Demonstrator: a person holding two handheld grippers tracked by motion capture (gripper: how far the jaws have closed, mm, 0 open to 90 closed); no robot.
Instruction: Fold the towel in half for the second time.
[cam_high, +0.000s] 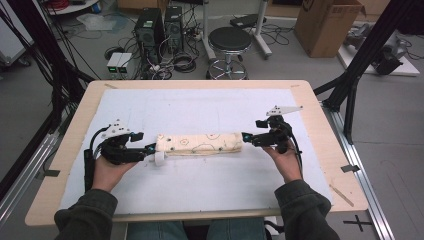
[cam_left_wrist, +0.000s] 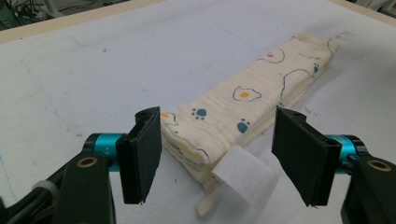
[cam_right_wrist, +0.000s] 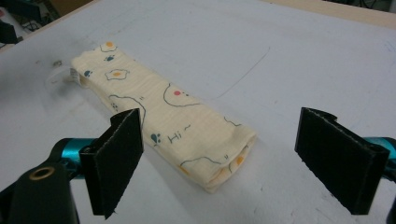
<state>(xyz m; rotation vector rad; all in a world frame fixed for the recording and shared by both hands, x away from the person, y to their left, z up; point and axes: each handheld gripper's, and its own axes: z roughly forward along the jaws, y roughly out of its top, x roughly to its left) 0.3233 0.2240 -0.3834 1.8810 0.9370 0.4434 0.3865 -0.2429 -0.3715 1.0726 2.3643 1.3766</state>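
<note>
The folded cream muslin cloth with egg and paw prints (cam_high: 200, 144) lies mid-mat, finished-looking. The left gripper (cam_high: 148, 148) and right gripper (cam_high: 246, 136) flank its ends, both released; withdrawing seems next.

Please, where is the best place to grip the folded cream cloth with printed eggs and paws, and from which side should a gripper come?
Probably the short ends: the folded cream cloth lies flat as a long narrow strip. The left gripper and right gripper, both open, already face those stacked edges, so each should come in level along the strip.
</note>
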